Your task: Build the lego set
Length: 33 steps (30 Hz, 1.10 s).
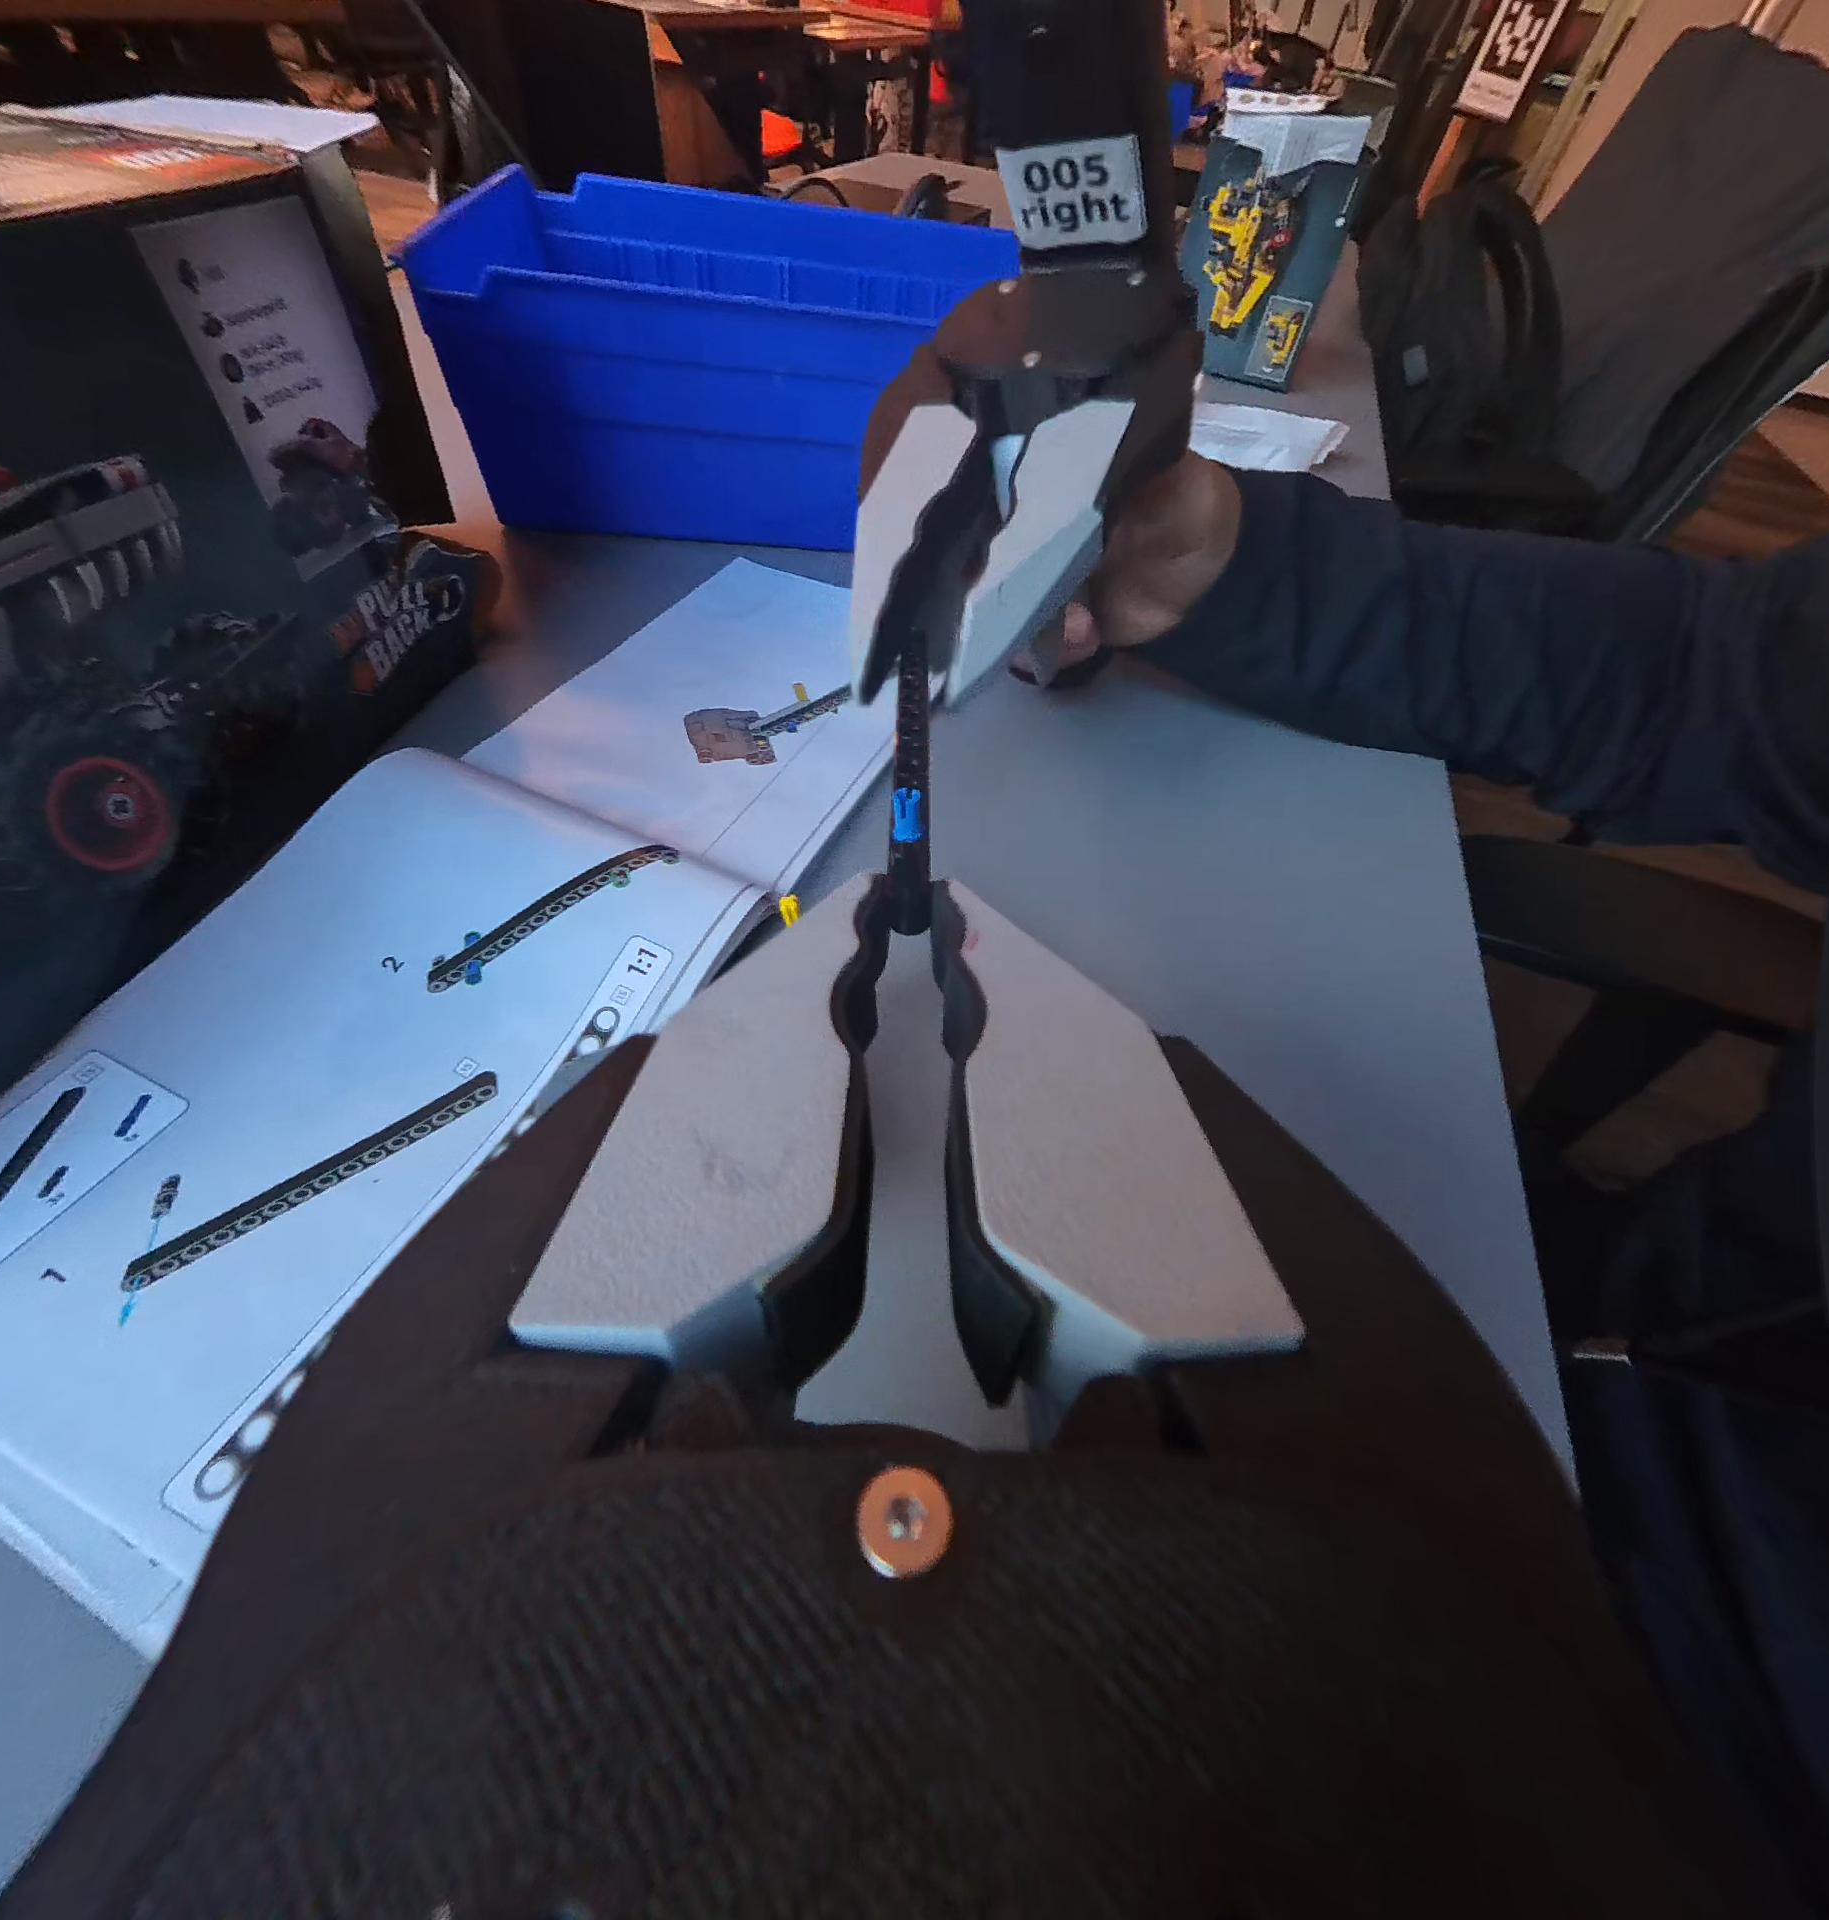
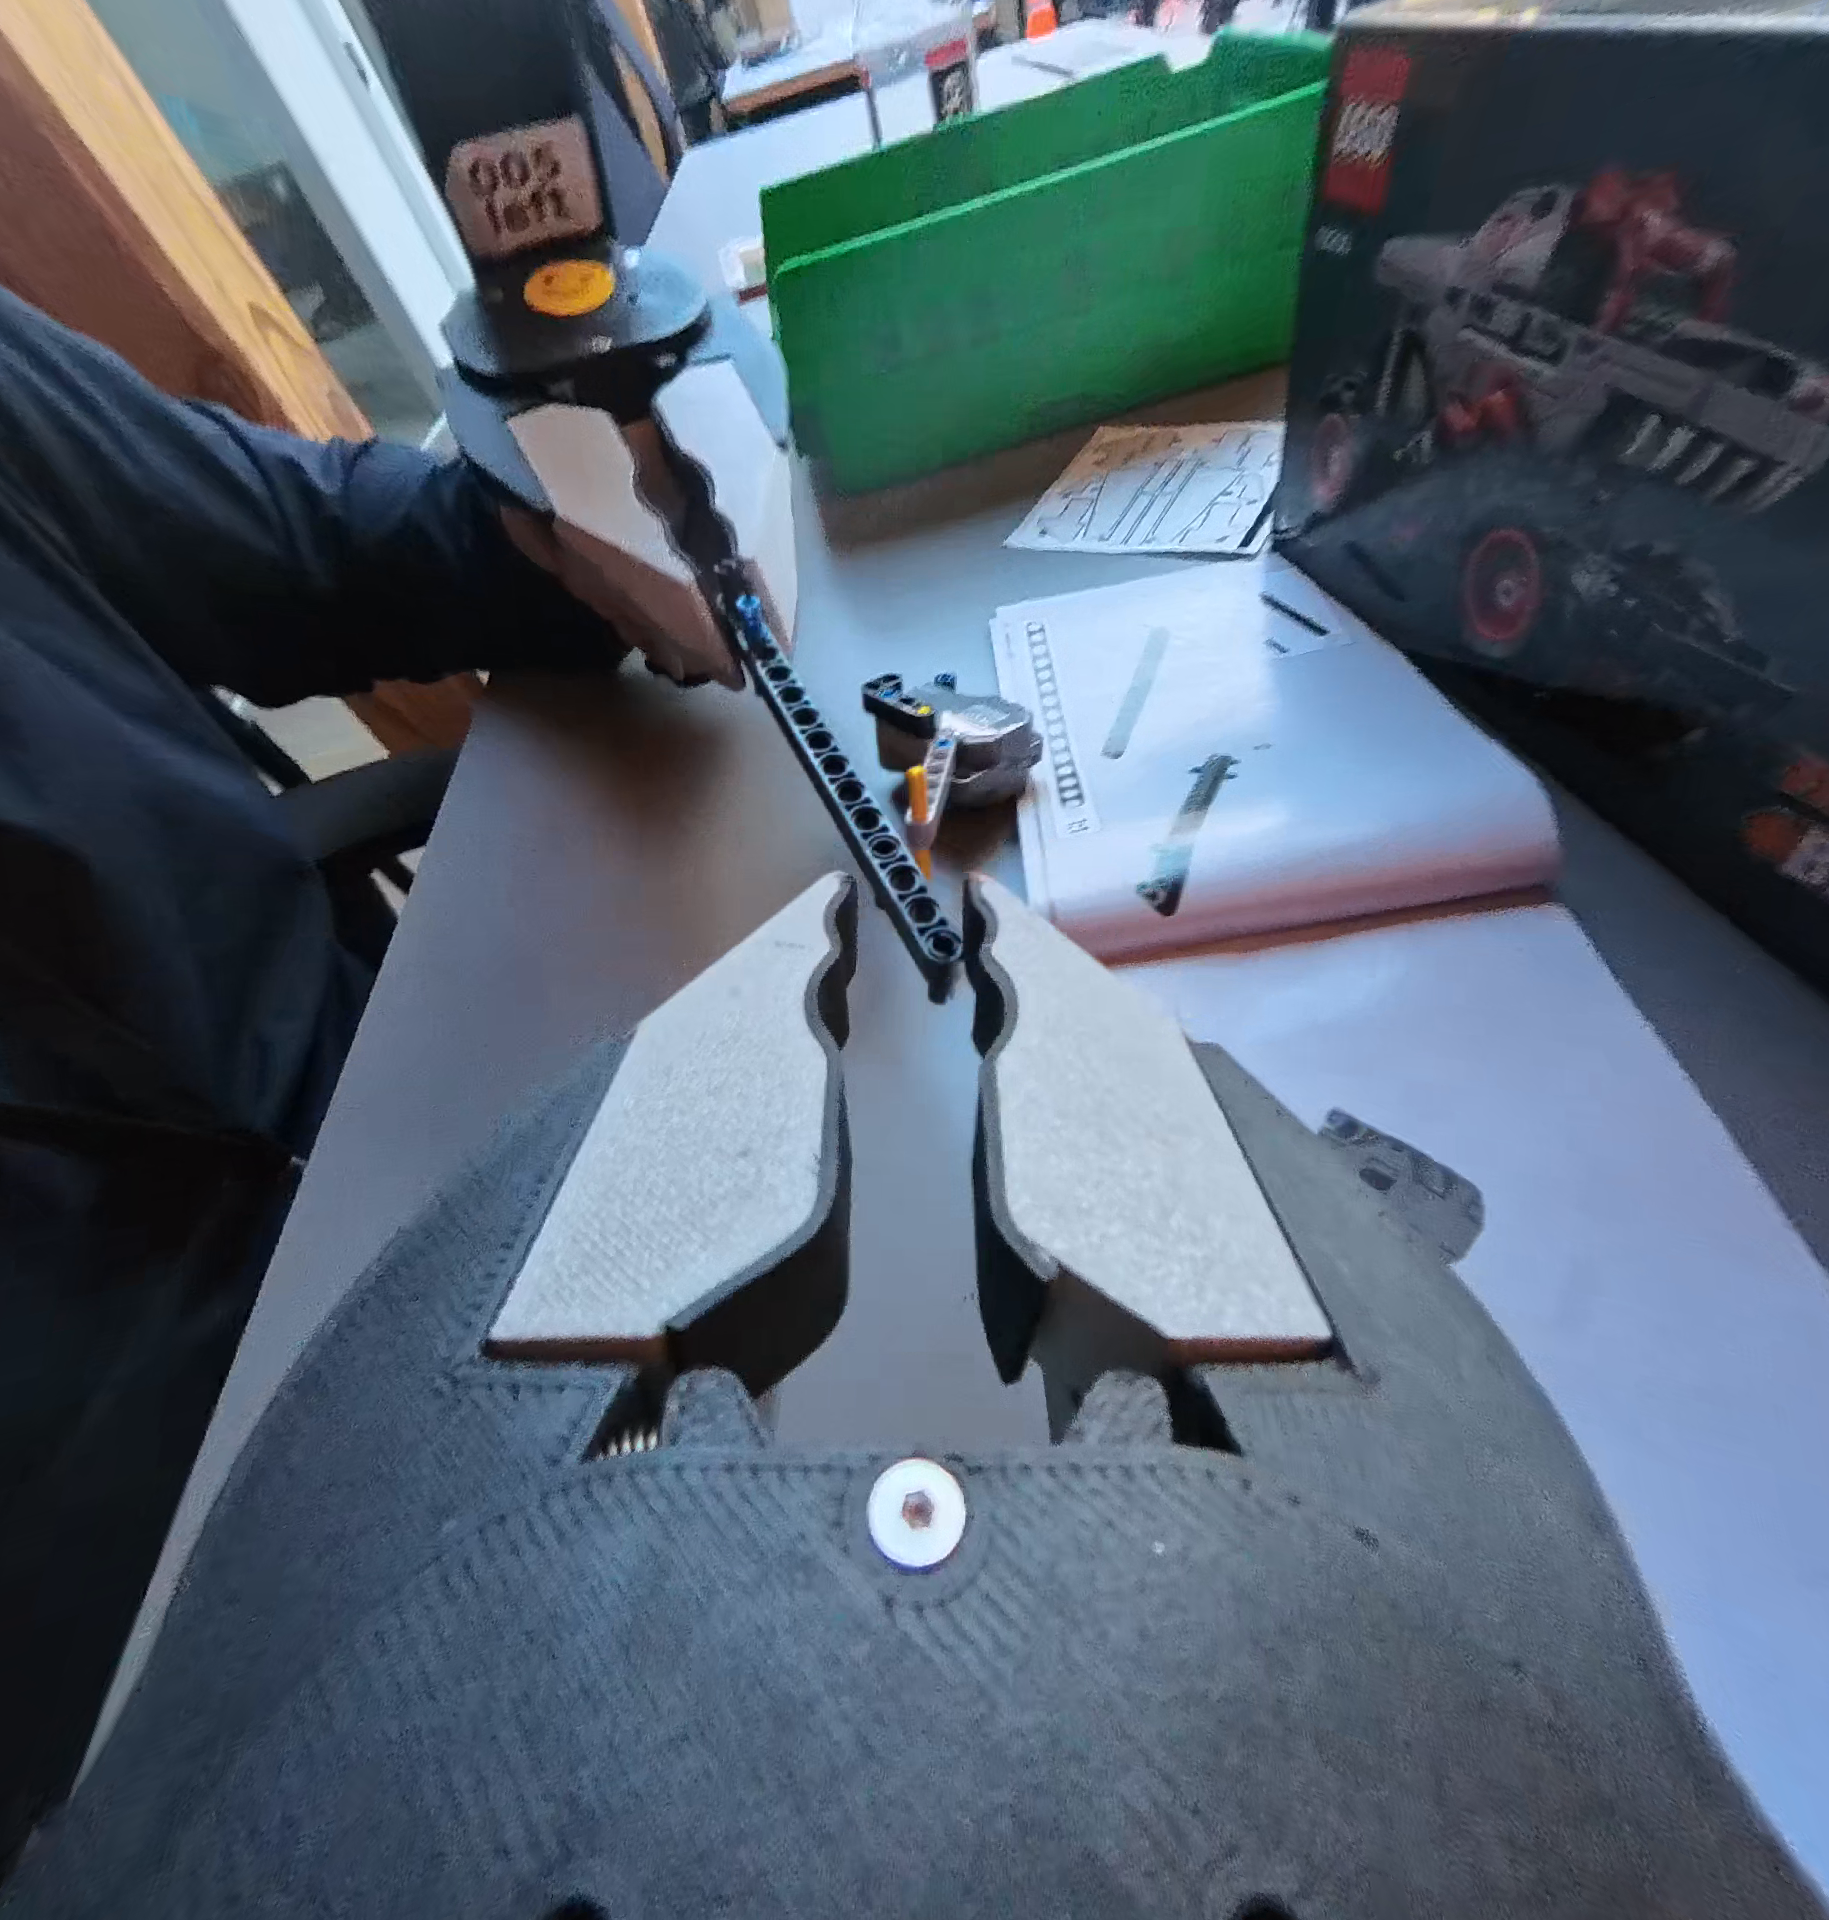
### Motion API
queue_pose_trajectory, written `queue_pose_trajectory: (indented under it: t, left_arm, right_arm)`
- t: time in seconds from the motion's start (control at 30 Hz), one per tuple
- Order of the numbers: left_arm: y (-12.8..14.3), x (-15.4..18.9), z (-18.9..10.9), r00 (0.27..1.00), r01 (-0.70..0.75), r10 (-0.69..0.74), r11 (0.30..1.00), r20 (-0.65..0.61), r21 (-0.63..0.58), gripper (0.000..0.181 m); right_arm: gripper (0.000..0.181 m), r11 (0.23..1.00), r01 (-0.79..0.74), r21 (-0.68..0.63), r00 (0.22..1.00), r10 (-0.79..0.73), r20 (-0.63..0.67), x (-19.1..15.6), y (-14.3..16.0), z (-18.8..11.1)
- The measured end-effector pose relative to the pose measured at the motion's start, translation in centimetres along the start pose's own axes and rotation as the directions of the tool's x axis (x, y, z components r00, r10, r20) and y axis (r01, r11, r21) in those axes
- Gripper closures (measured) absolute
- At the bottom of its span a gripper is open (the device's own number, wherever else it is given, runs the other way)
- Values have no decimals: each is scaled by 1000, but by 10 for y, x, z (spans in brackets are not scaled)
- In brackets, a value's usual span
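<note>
A long black beam with holes [image 1: 910,748] is held in the air between my two grippers, with a blue pin [image 1: 905,816] through it near my left gripper. My left gripper [image 1: 905,904] is shut on one end of the beam. It also shows in the right wrist view [image 2: 728,592], gripping the beam [image 2: 848,790] just by the blue pin [image 2: 749,613]. My right gripper [image 2: 910,909] is open, its fingertips on either side of the beam's other end with a gap on the left side. It also shows in the left wrist view [image 1: 915,681].
A grey motor assembly [image 2: 967,727] with a yellow axle [image 2: 918,795] lies beside the open instruction booklet [image 2: 1284,790]. The set's box [image 2: 1575,416], a green bin [image 2: 993,312], a sticker sheet [image 2: 1159,499] and a blue bin [image 1: 702,353] stand behind. A small grey part [image 2: 1409,1179] lies right. Some 8 cm of space lies between my two pairs of fingers.
</note>
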<state>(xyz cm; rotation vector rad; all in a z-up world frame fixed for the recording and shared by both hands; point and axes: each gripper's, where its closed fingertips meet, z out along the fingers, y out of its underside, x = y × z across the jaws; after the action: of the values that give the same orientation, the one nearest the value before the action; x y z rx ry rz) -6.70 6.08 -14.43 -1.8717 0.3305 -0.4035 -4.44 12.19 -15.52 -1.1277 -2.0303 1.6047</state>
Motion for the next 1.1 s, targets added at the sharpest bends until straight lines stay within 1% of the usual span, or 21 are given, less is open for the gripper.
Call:
queue_pose_trajectory:
  t: [0.07, 0.1, 0.17, 0.3, 0.5, 0.63, 0.73, 0.9, 1.1]
  left_arm:
    - [0, 2, 0, 1000, 7, -6, 1000, -14, 3, 175]
    - [-1, 2, 0, 1000, 13, -13, 1000, -19, 5, 175]
    - [-1, 1, -1, 1000, 24, -24, 1000, -17, 3, 174]
    - [1, -7, -2, 999, 52, -52, 999, 0, -8, 173]
    - [3, -32, -8, 989, -31, 35, 999, 144, -36, 170]
    - [7, -45, -9, 968, -88, 105, 993, 228, -83, 170]
    - [10, -49, -8, 966, -84, 105, 992, 235, -98, 171]
    - [16, -55, -7, 967, -69, 93, 992, 238, -108, 176]
    - [16, -52, -5, 963, -93, 119, 989, 244, -116, 176]
  right_arm:
    - [164, 999, 24, -29, 999, -23, 35, -8, 5, 5]
    - [169, 999, 36, -39, 998, -34, 54, -12, 7, 7]
    - [173, 997, 53, -55, 995, -48, 90, -19, 10, 9]
    - [176, 999, 24, -49, 992, -18, 125, -23, 8, 9]
    - [176, 998, -41, -56, 999, 43, 33, -5, 9, 9]
    - [176, 996, -52, -78, 999, 52, -7, -1, 10, 11]
    - [176, 993, -50, -111, 998, 45, -47, 2, 13, 13]
    - [176, 992, -40, -116, 998, 34, -59, -1, 10, 17]
    - [176, 989, -47, -138, 994, 33, -103, 3, 12, 17]
